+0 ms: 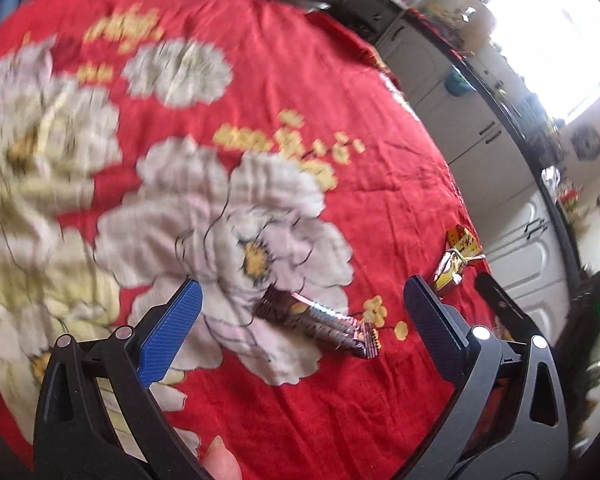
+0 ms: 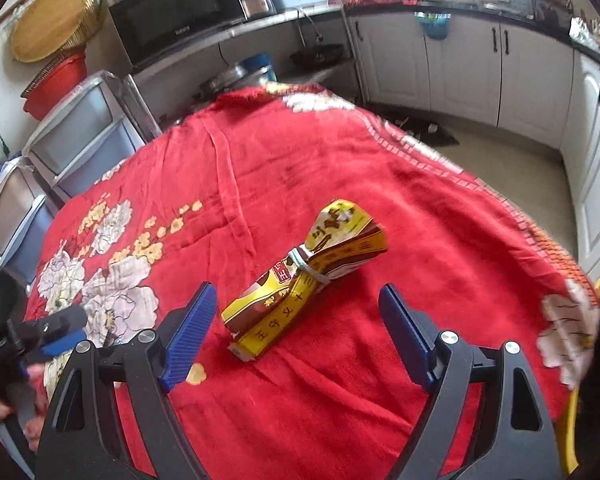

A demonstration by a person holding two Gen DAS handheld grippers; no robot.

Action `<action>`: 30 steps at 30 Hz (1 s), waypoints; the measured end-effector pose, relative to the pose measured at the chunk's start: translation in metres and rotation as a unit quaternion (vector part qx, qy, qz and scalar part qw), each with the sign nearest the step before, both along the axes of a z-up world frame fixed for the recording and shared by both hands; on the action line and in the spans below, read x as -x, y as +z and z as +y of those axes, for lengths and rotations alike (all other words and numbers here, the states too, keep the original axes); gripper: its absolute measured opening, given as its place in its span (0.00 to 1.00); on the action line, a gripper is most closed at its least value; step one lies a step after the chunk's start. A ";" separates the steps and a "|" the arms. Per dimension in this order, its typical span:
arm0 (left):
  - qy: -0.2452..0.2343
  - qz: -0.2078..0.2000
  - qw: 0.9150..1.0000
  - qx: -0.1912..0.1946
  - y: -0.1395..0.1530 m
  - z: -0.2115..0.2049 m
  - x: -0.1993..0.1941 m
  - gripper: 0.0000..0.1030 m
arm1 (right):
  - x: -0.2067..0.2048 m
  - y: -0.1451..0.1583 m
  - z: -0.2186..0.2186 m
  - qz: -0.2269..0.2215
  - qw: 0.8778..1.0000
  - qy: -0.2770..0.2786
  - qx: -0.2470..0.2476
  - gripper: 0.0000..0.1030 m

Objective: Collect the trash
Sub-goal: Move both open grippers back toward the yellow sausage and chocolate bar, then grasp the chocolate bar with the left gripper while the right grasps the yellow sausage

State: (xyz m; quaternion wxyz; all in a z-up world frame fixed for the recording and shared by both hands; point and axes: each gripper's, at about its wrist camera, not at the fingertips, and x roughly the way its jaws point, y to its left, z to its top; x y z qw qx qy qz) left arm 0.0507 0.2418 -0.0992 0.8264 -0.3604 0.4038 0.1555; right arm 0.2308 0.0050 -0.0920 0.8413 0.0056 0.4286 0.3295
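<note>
On the worktop draped in a red floral-printed cloth (image 2: 340, 152), two bits of trash waiting: a crushed yellow-and-brown paper carton cinched at the middle with a pale band (image 2: 306, 276), and a dark, shiny foil snack wrapper lying flat over a white flower print (image 1: 320, 320). Well apart from each other, neither lifted yet.

Right gripper (image 2: 298, 328) hovering just short of the carton, jaws spread wide, the carton's near end lying between the blue pads. Left gripper (image 1: 302, 312) likewise poised above the foil wrapper, jaws spread to either side of it, pinching nothing. Left view blurred, so contact with the cloth hard to judge.

Judged to be the approach stage of the first pickups, nothing collected so far. Next move probably calling for a lowering onto each piece and a closing across its narrow width: around the banded waist for the carton, low and flat for the thin wrapper, without snagging the cloth. No bin visible in either view.
</note>
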 end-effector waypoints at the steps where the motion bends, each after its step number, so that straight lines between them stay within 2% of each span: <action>1: 0.002 0.000 1.000 0.013 -0.004 0.001 0.000 0.90 | -0.004 -0.004 0.004 0.011 1.000 0.000 0.001 0.78; 4: 0.009 0.009 0.999 0.031 -0.014 0.002 -0.003 0.89 | -0.014 -0.013 0.010 0.035 0.999 -0.005 -0.007 0.78; 7: 0.011 0.015 1.000 0.013 -0.015 -0.002 -0.008 0.82 | -0.026 -0.021 0.019 0.056 0.998 -0.011 -0.009 0.78; 10: 0.013 0.025 1.000 -0.009 -0.015 -0.003 -0.014 0.72 | -0.031 -0.029 0.026 0.058 0.998 -0.014 0.000 0.69; 12: 0.011 0.037 0.998 -0.045 -0.015 -0.009 -0.019 0.59 | -0.031 -0.030 0.027 0.048 0.999 -0.014 0.009 0.58; 13: 0.010 0.041 0.997 -0.059 -0.016 -0.011 -0.020 0.56 | -0.031 -0.030 0.025 0.048 0.999 -0.014 0.007 0.55; 14: 0.009 0.044 0.996 -0.072 -0.016 -0.012 -0.021 0.50 | -0.030 -0.030 0.022 0.047 0.999 -0.013 0.006 0.45; 15: 0.006 0.049 0.995 -0.091 -0.017 -0.015 -0.022 0.41 | -0.030 -0.031 0.019 0.046 0.999 -0.013 0.006 0.40; 16: 0.004 0.053 0.993 -0.107 -0.017 -0.016 -0.022 0.36 | -0.029 -0.031 0.014 0.047 0.999 -0.011 -0.001 0.40; 17: 0.004 0.056 0.991 -0.118 -0.018 -0.017 -0.021 0.23 | -0.028 -0.032 0.008 0.050 0.999 -0.011 -0.010 0.39; 18: 0.003 0.056 0.991 -0.124 -0.018 -0.017 -0.020 0.15 | -0.026 -0.031 0.002 0.050 0.999 -0.014 -0.014 0.37; 21: -0.013 0.047 0.992 -0.113 -0.016 -0.016 -0.016 0.01 | -0.018 -0.029 -0.012 0.040 0.999 -0.017 -0.016 0.37; 24: -0.033 0.032 0.994 -0.104 -0.015 -0.021 -0.012 0.00 | -0.011 -0.026 -0.030 0.033 0.999 -0.023 -0.019 0.37; 26: -0.057 0.010 0.995 -0.081 -0.013 -0.027 -0.009 0.00 | -0.007 -0.023 -0.040 0.029 0.999 -0.026 -0.020 0.37; 30: -0.109 -0.006 0.989 -0.100 -0.002 -0.049 -0.004 0.00 | 0.000 -0.015 -0.061 0.016 0.999 -0.031 -0.027 0.37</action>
